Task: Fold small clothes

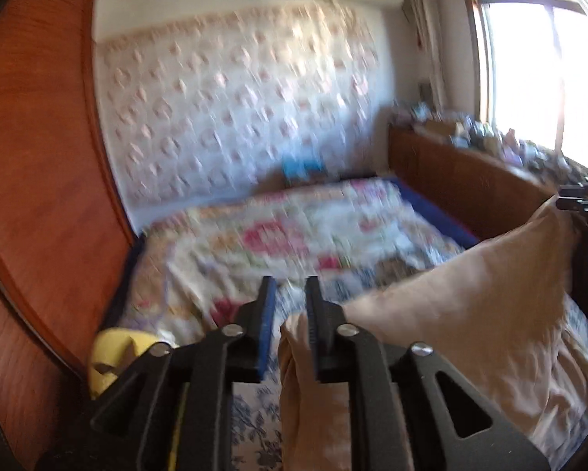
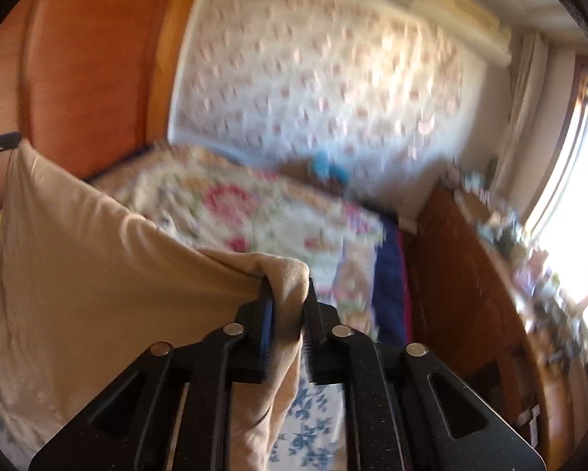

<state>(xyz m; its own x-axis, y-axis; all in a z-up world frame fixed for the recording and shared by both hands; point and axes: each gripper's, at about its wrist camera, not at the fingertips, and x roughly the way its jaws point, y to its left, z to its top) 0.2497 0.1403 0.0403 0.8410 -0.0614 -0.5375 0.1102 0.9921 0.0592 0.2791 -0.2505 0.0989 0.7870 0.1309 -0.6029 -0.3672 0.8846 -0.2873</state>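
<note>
1. The left gripper (image 1: 290, 325) has its jaws closed on one corner of the beige garment (image 1: 462, 306), though a gap shows on the blue pad side.
2. The right gripper (image 2: 288, 310) has its jaws clenched on the other bunched corner.
3. The garment hangs stretched between the two grippers, lifted above the bed (image 2: 305, 424) with the blue flower sheet; I think this is to open it flat before folding.
4. A yellow cloth (image 1: 117, 349) lies near the wooden board (image 1: 39, 157). The pictures are blurred.
</note>
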